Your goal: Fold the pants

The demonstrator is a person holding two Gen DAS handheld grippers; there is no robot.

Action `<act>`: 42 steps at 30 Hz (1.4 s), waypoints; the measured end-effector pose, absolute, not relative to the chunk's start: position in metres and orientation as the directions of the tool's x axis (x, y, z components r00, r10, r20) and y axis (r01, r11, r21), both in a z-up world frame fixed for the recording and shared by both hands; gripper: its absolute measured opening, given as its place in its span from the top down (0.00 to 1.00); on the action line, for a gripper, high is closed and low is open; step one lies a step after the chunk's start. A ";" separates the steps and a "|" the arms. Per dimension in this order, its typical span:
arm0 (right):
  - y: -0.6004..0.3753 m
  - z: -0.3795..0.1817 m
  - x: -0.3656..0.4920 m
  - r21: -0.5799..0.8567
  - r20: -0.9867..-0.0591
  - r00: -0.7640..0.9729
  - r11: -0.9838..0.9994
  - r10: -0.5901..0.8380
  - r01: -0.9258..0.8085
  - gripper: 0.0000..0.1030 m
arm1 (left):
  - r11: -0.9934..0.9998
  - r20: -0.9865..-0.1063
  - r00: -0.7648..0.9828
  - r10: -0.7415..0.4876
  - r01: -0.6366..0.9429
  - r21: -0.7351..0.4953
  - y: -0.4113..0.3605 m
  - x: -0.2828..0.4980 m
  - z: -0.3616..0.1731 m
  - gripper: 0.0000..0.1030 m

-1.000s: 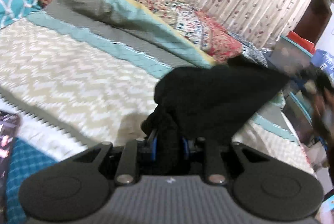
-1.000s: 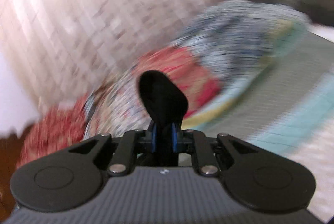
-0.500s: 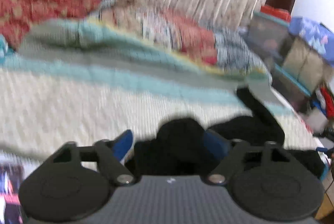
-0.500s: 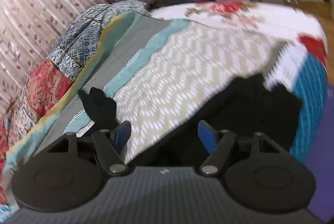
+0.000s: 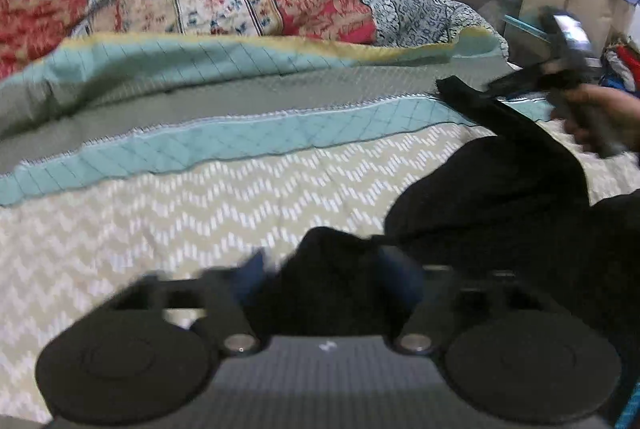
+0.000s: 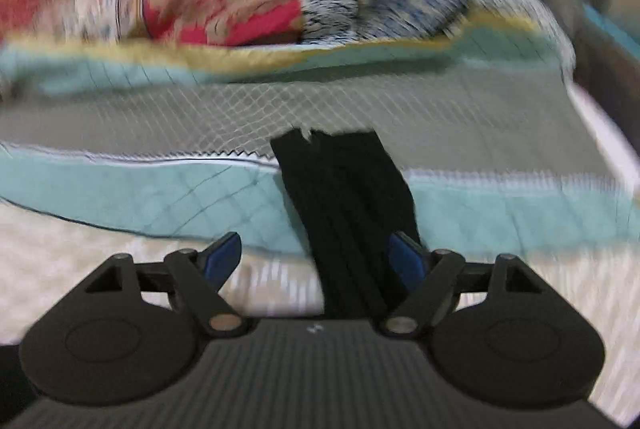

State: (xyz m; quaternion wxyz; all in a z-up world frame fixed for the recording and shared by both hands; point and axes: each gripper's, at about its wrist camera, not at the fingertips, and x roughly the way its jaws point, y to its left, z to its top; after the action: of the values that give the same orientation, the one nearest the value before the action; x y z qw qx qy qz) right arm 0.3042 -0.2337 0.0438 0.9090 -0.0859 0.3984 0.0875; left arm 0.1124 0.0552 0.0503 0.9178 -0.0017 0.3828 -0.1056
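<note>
between my right gripper (image 6: 316,257)'s spread, empty fingers the black pants (image 6: 348,197) run lengthwise away; my left gripper (image 5: 332,269) (blurred, also open) straddles the bunched end.

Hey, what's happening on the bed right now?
A person with a handheld gripper in each hand is folding black pants on a quilted bedspread. Both the left gripper and the right gripper are open, with dark fabric lying between their fingers, ungripped. The pants lie bunched, one narrow strip stretching away.
</note>
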 end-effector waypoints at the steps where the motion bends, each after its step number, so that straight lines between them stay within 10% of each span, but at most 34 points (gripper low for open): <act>1: -0.223 0.036 0.317 -0.138 -0.739 0.672 0.966 0.047 -0.219 0.22 | 0.978 -0.708 0.679 -0.193 0.192 -0.083 0.056 0.113 0.050 0.87; 2: -0.218 0.027 0.330 -0.171 -0.746 0.666 0.963 0.012 -0.210 0.32 | 0.981 -0.711 0.681 -0.176 0.180 -0.069 0.057 0.110 0.052 0.87; 3: -0.218 0.019 0.340 -0.188 -0.759 0.651 0.963 -0.017 -0.194 0.72 | 0.987 -0.703 0.696 -0.145 0.154 -0.051 0.061 0.107 0.055 0.88; 4: -0.221 0.013 0.347 -0.198 -0.770 0.636 0.966 -0.048 -0.167 0.93 | 0.990 -0.690 0.712 -0.131 0.133 -0.051 0.068 0.102 0.062 0.89; 17: -0.514 0.133 0.233 0.674 -0.374 0.927 0.696 0.034 0.247 0.92 | 0.917 -0.401 0.915 0.048 -0.200 -0.346 0.181 0.056 0.114 0.93; 23: -0.548 0.036 0.185 0.683 -0.614 0.786 0.547 0.070 0.485 0.91 | 0.964 -0.583 0.811 0.053 -0.193 -0.181 0.139 0.039 0.062 0.93; 29: -0.554 -0.008 0.150 0.706 -0.634 0.769 0.460 0.074 0.538 0.86 | 0.960 -0.619 0.785 0.025 -0.191 -0.205 0.131 0.002 0.062 0.92; 34: -0.560 -0.005 0.134 0.731 -0.619 0.780 0.436 0.099 0.525 0.59 | 0.955 -0.626 0.780 0.022 -0.202 -0.218 0.134 -0.023 0.080 0.64; 37: -0.556 0.006 0.127 0.742 -0.609 0.785 0.430 0.114 0.513 0.45 | 0.929 -0.639 0.769 0.002 -0.238 -0.284 0.143 -0.041 0.087 0.48; 42: -0.536 0.016 0.099 0.766 -0.592 0.796 0.398 0.129 0.505 0.43 | 0.772 -0.599 0.788 -0.139 -0.292 -0.564 0.181 -0.061 0.088 0.50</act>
State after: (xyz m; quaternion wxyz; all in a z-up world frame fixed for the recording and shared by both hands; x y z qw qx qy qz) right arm 0.0993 -0.5361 0.0163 0.7820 0.5351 0.2960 -0.1203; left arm -0.0613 0.1807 0.0880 0.8844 -0.3346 0.3225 0.0431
